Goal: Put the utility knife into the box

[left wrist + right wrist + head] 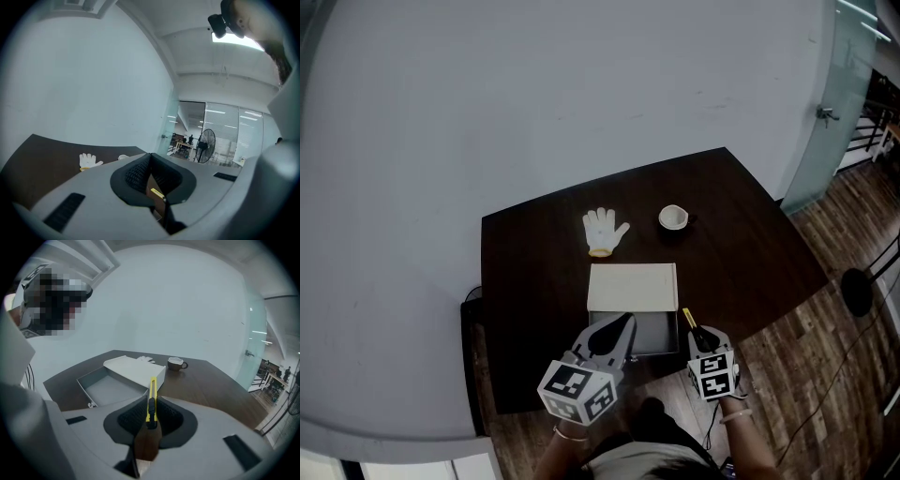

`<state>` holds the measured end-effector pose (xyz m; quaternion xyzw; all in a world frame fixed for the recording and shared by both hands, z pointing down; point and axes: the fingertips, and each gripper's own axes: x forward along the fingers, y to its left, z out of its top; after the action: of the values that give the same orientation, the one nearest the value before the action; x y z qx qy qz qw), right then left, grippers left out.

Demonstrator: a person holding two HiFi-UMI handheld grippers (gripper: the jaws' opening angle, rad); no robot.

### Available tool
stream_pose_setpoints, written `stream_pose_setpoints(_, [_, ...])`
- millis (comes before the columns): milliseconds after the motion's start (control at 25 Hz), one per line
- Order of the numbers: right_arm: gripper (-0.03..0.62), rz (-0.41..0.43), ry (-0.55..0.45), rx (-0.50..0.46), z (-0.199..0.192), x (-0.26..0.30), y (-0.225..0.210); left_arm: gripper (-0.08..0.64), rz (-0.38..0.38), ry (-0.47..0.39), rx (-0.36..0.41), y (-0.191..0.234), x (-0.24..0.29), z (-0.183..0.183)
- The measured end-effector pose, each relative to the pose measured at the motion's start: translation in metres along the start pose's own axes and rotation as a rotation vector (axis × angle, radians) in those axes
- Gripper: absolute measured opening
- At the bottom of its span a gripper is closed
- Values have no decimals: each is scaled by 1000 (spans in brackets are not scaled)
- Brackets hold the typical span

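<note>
**Knife clamped just right of the open box**

Dark brown wooden table (741,234) stands against a pale wall, with plank flooring (825,375) past its right edge. Near the front edge sits a shallow grey box tray (110,386), open at the top. Its white rectangular lid (633,287) lies at the tray's far end. Whether the lid rests on the rim or on the table behind cannot be told.

In the head view, the left gripper (626,323) hangs over the tray's near-left corner and hides it. In its own view, the left gripper's (150,155) jaws stand together at the tips with nothing between them. A small yellow sliver (157,192) shows low behind the pads, too small to identify.

The right gripper (152,398) has its jaws clamped on the yellow utility knife (152,386). The knife's front end juts forward toward the lid's near corner, and its rear end is buried between the pads. From above, the knife (687,319) sits just right of the tray, outside it.

Farther back lie a white work glove (605,231) and a white cup (673,217), well apart from the box. Bare wood runs from the box to the table's right edge and between the lid and the cup.
</note>
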<state>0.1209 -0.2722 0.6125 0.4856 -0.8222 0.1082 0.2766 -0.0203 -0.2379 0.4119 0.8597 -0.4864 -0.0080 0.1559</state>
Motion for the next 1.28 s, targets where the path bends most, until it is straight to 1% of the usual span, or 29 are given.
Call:
stream_pose_setpoints(200, [69,27,-15,-38,10,4,13,18,15,-21,-4,6,-11,1])
stream_pose_setpoints(880, [68,165,-27,-146,30,15,71,18,120,-52,-27,26,-54,-1])
stream_pose_setpoints(1280, [68,231,-31,-219,40,23,94,18,175,-61,-33,37,-74,-1])
